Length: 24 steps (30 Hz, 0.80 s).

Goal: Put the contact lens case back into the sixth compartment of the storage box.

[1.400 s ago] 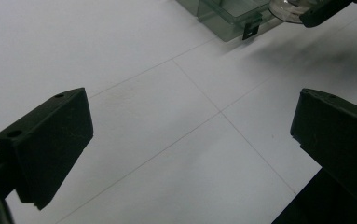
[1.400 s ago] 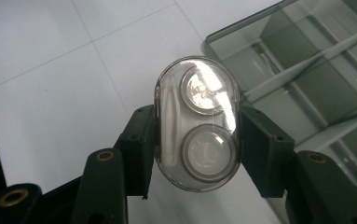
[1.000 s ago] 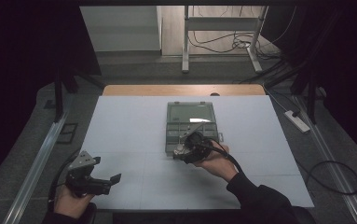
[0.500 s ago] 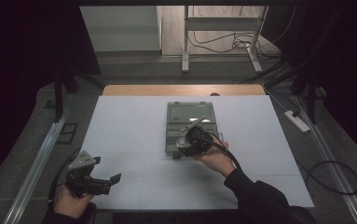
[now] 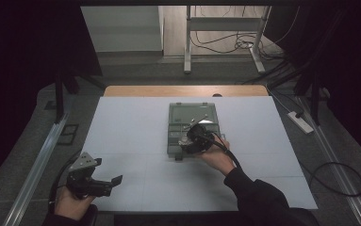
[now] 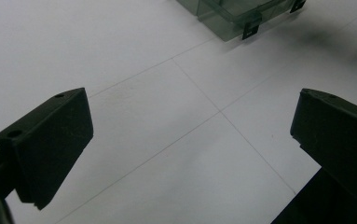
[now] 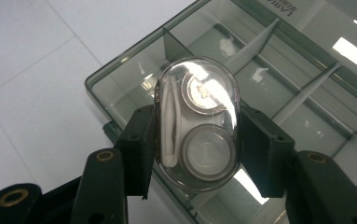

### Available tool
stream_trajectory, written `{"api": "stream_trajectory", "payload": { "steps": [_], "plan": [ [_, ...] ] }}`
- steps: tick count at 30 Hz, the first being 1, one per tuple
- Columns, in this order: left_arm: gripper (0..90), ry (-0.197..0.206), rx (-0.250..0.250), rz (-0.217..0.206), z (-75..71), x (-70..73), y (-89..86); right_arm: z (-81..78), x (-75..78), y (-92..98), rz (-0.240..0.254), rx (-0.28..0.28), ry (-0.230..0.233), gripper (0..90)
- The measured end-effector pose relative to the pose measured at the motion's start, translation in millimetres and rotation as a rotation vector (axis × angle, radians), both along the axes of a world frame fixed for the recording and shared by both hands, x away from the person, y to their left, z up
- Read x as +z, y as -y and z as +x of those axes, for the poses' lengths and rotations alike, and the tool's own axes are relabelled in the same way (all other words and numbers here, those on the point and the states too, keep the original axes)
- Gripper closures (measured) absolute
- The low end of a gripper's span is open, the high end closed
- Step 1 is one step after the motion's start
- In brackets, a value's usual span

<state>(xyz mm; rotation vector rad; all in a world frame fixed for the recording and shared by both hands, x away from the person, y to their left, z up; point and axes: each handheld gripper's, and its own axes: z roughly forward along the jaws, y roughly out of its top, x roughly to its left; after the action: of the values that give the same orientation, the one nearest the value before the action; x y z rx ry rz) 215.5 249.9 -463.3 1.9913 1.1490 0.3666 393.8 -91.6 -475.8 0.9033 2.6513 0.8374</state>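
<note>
Right gripper (image 7: 197, 140) has its fingers (image 7: 141, 149) clamped on a small clear oval case (image 7: 197, 123), one pad on each long side. The case holds two round discs and a white cord along one edge. It is held over the near corner of a smoky transparent divided box (image 7: 306, 88); the compartments under it look empty. Can't tell whether the case touches the box rim.

In the high view the right gripper (image 5: 194, 140) sits over the near end of the box (image 5: 192, 115), which lies mid-table on the white table (image 5: 131, 127). A black latch tab sticks out at the box's near edge.

Left gripper (image 5: 106, 184) is at the near left corner of the table, well apart from the box, in the person's left hand (image 5: 72, 205). Its fingers (image 6: 50, 140) stand wide apart with nothing between them, just bare table surface below. A corner of the box (image 6: 232, 14) shows at the top of the left gripper view.
</note>
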Motion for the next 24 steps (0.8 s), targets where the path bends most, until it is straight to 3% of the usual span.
{"api": "stream_trajectory", "payload": {
  "steps": [15,24],
  "plan": [
    [0.0,0.002,-0.004,0.006,-0.2,0.1,0.1,0.1,-3.5,-1.6,-0.022,-0.006,0.01,47.2],
    [0.0,0.002,-0.004,0.007,-0.2,0.1,0.2,-0.8,1.9,2.1,-0.012,0.0,0.022,39.3]
  ]
}}
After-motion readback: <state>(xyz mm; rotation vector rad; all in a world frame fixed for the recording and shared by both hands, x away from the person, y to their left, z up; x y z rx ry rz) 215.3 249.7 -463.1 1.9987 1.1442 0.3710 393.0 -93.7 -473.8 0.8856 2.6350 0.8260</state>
